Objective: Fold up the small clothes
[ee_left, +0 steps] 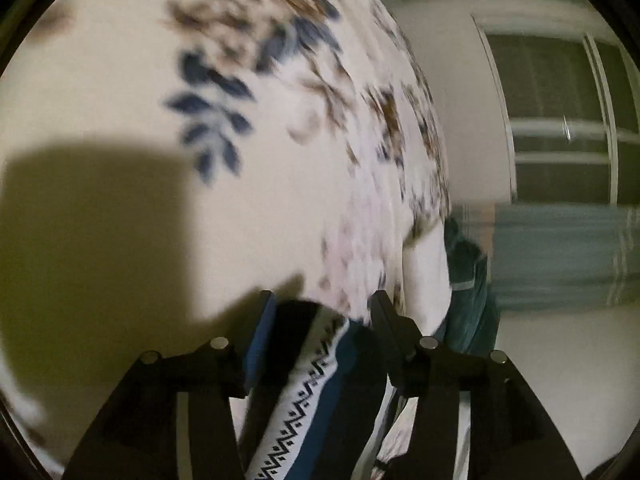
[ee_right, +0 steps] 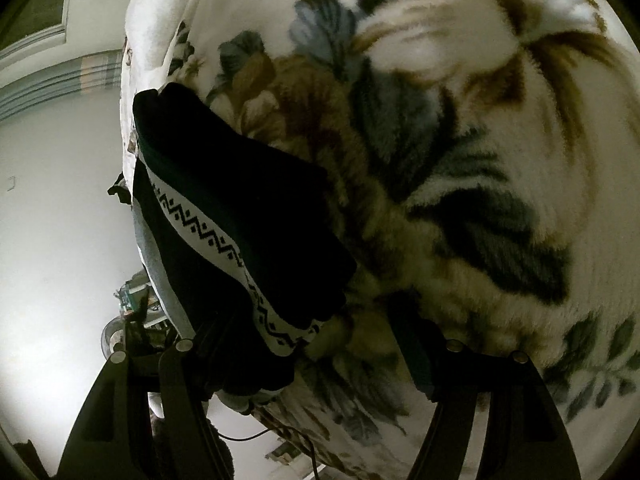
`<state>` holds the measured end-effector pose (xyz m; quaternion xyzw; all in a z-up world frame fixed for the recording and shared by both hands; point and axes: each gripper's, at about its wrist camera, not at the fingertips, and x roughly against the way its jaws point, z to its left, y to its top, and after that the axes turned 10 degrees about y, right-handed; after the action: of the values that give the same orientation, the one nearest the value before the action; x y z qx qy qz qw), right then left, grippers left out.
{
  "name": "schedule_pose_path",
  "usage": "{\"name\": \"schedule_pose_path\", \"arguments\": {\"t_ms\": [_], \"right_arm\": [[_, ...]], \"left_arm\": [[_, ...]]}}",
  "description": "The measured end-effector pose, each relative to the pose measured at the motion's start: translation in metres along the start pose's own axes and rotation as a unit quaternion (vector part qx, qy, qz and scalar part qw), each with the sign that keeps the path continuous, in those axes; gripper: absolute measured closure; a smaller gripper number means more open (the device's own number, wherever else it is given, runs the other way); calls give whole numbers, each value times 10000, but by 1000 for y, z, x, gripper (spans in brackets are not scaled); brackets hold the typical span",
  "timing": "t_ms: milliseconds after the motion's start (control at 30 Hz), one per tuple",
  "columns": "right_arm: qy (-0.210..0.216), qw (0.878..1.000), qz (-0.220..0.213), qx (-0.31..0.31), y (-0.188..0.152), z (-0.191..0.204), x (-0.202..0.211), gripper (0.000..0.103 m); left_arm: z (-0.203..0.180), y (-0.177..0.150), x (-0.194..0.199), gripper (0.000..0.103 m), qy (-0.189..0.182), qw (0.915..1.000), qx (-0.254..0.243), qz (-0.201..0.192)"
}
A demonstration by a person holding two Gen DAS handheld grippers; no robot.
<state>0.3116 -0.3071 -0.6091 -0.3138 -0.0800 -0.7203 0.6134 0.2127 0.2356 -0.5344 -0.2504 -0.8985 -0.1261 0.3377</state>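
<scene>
My left hand-held gripper (ee_left: 320, 312) stands half open around the dark zigzag-banded garment (ee_left: 308, 376), grip uncertain; my right hand-held gripper (ee_right: 308, 320) is wide open beside it at the floral blanket's (ee_right: 460, 160) edge.

cream fleece blanket (ee_left: 120, 80) with blue and brown floral print fills most of both views. teal cloth (ee_left: 468, 276) bunched at its edge in left view. beyond it, white-framed window (ee_left: 560, 128), striped blue curtain (ee_left: 560, 256). blurred clutter (ee_right: 132, 300) low in right view.
</scene>
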Motion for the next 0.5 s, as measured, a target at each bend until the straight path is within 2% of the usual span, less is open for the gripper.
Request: {"name": "schedule_pose_path", "arguments": {"t_ms": [33,67,100,133,300,433,467,500], "right_arm": [[0,10000,2,-6,1,0,-1,29],[-1,10000,1,-15,1,0,-1,29],[-2,10000,0,-11,2,1,-2,29],[-8,10000,-1,-4,2,1,-2,29],[63,10000,-17,-33,3,-2,-1,29],[195,9998,-28,-58,-2,-4,7,29],[242,9997,-20,-59,-4,-4,10,29],[299,9995,4,-51,-6,-6,11,22]], "left_arm": [[-8,-3,-4,65,249,9993,-280,0],[-13,-6,-6,79,403,9981,-461,-16],[-17,-7,-9,87,506,9969,-595,-38],[-16,-7,-9,89,526,9970,-567,-93],[-2,0,-8,92,438,9984,-249,-254],[6,9,8,91,403,9983,-63,-418],[10,9,13,91,296,9988,81,-376],[14,7,16,88,163,9993,177,-302]]}}
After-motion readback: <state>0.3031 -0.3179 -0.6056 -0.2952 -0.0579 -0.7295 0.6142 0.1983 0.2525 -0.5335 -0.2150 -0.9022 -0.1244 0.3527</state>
